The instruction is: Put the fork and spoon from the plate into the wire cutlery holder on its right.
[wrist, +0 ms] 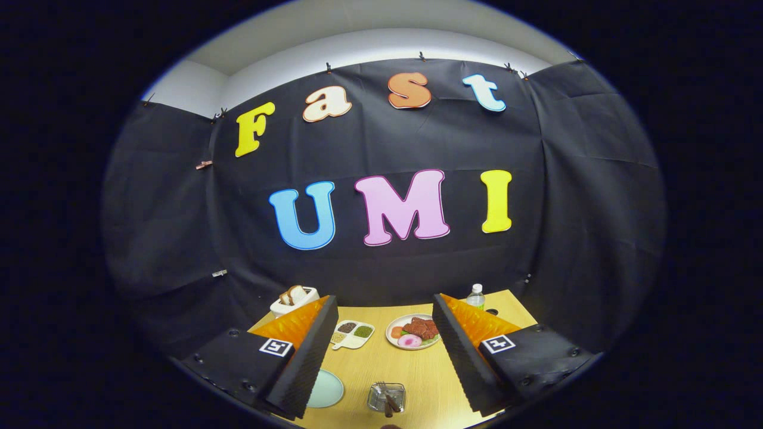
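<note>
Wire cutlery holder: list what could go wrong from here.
1. Handles stick up out of the wire cutlery holder; the fingers of the open gripper could catch them and tip it.
2. The pale plate is partly hidden by the left finger, so a sweep might knock it.
</note>
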Available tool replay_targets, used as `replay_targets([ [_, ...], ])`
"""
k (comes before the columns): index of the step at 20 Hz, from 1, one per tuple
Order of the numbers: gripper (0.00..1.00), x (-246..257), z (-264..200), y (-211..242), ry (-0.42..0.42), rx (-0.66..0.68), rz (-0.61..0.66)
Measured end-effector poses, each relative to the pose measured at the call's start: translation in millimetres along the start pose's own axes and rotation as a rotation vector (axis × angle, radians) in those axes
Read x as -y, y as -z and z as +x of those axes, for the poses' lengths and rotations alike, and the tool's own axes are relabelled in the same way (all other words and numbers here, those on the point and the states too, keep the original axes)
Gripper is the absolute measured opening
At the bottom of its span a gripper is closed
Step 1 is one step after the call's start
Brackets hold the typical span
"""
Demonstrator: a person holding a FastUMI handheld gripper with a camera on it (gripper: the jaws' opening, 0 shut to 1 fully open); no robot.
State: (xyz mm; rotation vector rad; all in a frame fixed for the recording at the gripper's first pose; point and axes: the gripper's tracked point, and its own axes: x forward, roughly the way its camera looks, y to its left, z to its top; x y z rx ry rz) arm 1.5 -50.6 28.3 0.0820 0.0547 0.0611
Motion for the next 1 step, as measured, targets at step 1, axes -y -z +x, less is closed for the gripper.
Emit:
replay_targets([
  [1, 0.99, 2.2, 0.5, 1.1, 0.006, 0.0, 0.002],
])
